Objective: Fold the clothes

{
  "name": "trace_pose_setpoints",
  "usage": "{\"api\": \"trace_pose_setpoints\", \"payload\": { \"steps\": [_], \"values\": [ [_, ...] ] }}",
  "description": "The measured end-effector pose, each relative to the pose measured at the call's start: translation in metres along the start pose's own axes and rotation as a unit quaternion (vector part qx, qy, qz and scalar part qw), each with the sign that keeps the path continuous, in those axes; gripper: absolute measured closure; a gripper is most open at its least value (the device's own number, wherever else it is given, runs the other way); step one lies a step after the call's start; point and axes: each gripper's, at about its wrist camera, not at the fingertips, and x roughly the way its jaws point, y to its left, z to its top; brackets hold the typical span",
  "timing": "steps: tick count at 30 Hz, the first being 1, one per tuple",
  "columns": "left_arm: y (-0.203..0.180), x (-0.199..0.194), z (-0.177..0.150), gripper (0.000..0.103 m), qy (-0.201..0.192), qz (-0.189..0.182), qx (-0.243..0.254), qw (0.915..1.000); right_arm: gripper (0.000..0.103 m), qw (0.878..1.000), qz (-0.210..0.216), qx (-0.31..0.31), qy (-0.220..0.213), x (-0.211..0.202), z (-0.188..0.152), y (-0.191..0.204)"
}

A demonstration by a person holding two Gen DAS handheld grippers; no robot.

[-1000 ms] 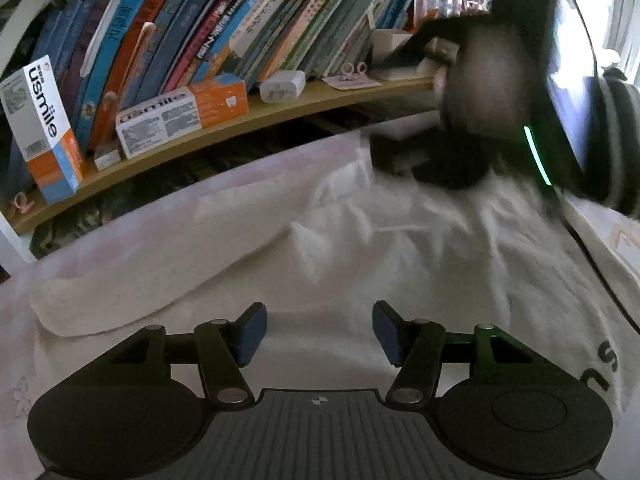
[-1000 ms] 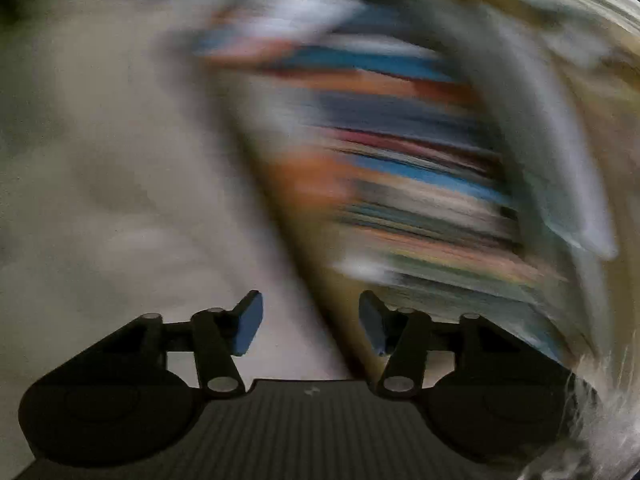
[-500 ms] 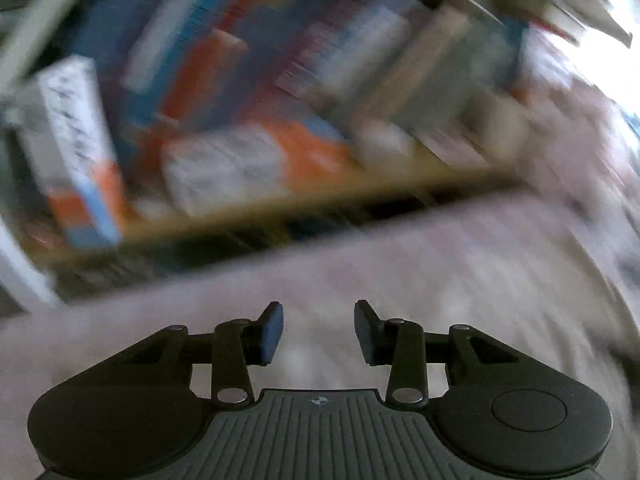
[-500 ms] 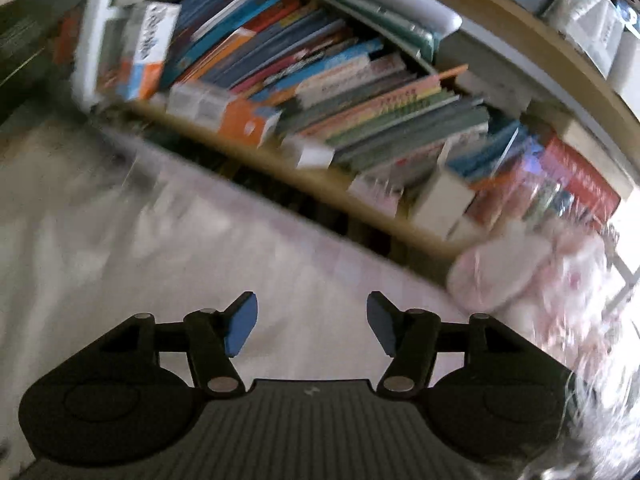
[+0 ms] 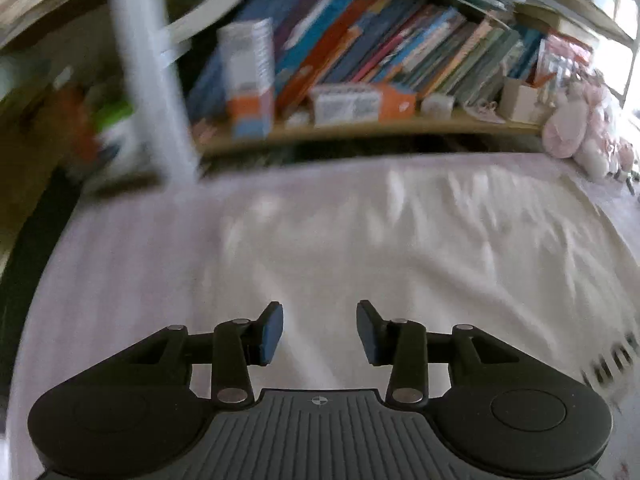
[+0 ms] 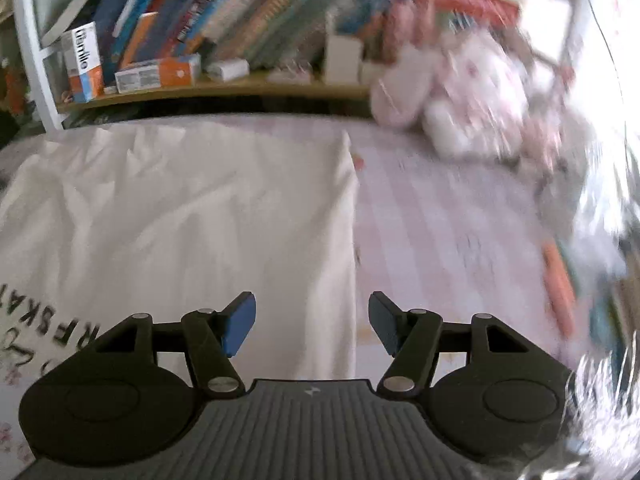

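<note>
A cream-white garment (image 5: 420, 240) lies spread flat on the pale pink striped bed sheet (image 5: 132, 264); black lettering shows near its lower edge (image 6: 24, 320). In the right wrist view the garment (image 6: 180, 216) fills the left half, with its straight right edge running down toward the fingers. My left gripper (image 5: 319, 332) hovers open above the garment's left edge, nothing between its blue pads. My right gripper (image 6: 311, 323) is open too, over the garment's right edge, holding nothing.
A wooden bookshelf (image 5: 360, 128) packed with books and boxes runs along the far side of the bed. Pink plush toys (image 6: 460, 108) sit at the far right corner. A white shelf post (image 5: 148, 80) stands at the far left. An orange object (image 6: 558, 284) lies on the sheet, right.
Both grippers have swung quickly and pulled back from the shelf, the views now looking across the flat garment. The right gripper, earlier in the left view, is gone from it. Both stay open.
</note>
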Motion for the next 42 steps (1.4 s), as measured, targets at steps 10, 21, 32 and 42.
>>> {"api": "trace_pose_setpoints", "payload": {
  "steps": [10, 21, 32, 42],
  "values": [
    [0.040, -0.039, -0.062, 0.063, 0.008, 0.005, -0.076, 0.9971, 0.060, 0.992, 0.040, 0.113, 0.051, -0.022, -0.024, -0.037],
    [0.058, -0.013, -0.057, 0.063, 0.047, 0.001, -0.066, 0.9967, 0.061, 0.978, 0.081, 0.178, 0.076, -0.010, -0.021, -0.054],
    [0.075, -0.027, -0.058, 0.103, -0.006, -0.064, -0.130, 0.9894, 0.098, 0.977, 0.103, 0.177, 0.059, -0.007, -0.011, -0.054],
    [0.100, -0.054, -0.133, 0.102, -0.016, -0.108, -0.207, 0.9722, 0.099, 0.971, 0.100, 0.204, 0.071, -0.033, -0.050, -0.076]
  ]
}}
